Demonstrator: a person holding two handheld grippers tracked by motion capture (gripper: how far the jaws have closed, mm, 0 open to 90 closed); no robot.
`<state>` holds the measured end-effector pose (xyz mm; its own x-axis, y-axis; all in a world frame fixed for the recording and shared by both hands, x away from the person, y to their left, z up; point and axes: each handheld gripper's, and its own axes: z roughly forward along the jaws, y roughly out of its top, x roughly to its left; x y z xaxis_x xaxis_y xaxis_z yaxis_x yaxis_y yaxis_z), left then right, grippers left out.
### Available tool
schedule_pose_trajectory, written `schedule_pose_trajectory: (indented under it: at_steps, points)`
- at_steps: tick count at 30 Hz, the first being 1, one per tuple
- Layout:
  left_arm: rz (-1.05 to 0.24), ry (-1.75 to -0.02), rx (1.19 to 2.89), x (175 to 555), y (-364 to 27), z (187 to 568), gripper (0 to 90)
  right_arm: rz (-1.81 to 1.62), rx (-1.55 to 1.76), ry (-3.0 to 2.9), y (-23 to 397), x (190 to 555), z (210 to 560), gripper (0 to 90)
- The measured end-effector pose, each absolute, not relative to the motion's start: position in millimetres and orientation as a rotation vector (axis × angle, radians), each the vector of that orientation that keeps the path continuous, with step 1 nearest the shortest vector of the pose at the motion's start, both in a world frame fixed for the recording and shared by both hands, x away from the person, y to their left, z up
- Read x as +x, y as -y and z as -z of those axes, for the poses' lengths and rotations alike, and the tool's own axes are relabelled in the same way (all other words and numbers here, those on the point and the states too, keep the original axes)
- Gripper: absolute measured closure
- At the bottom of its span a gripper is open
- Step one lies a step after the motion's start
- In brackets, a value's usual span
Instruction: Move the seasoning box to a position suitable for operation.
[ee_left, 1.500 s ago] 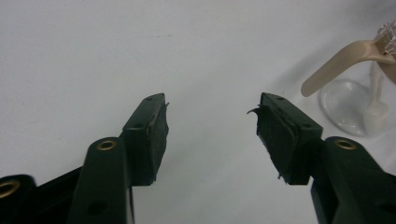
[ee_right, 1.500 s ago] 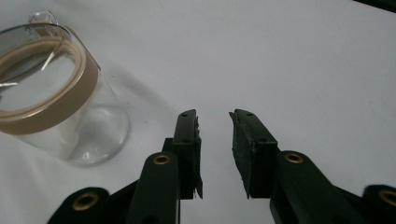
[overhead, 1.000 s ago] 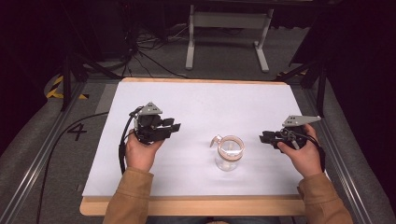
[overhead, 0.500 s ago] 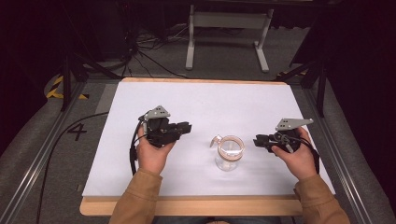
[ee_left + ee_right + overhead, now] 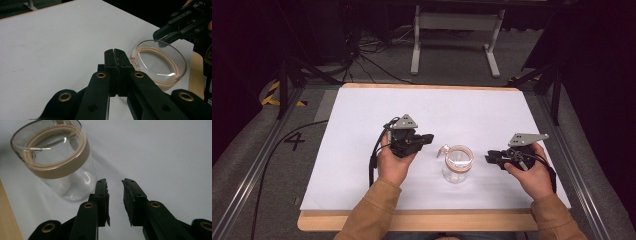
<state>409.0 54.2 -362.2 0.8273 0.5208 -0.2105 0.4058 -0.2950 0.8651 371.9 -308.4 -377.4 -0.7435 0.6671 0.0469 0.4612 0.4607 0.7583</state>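
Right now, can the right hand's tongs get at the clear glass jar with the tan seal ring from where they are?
Probably yes. The right tongs stand open beside the clear glass jar with the tan seal ring, with bare white table surface between them. The left tongs, shut, sit on the jar's far side.

Clear glossy glass jar (image 5: pixel 457 165); matt white sheet (image 5: pixel 362 125); wooden table edge (image 5: pixel 412 220).

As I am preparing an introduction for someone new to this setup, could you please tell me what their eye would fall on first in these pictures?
The clear glass jar with its tan sealing ring stands upright near the front of the white table, midway between the two hands. The left gripper sits just left of it, its fingers having just closed with nothing between them. The right gripper faces the jar from the other side, fingers apart, not touching it.
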Motion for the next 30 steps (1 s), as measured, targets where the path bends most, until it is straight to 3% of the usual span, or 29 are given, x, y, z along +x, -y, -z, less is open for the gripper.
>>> schedule_pose_trajectory:
  at_steps: [20, 30]
  points:
    - [-0.105, -0.593, 2.000, 407.9, -20.2, 363.4, 89.7, -1.137, 0.969, -2.483, 305.0, 362.3, 386.6, 76.8]
    - [-0.125, -0.607, 2.003, 409.3, -26.2, 362.8, 89.7, -1.140, 0.929, -2.501, 290.4, 365.8, 398.5, 86.8]
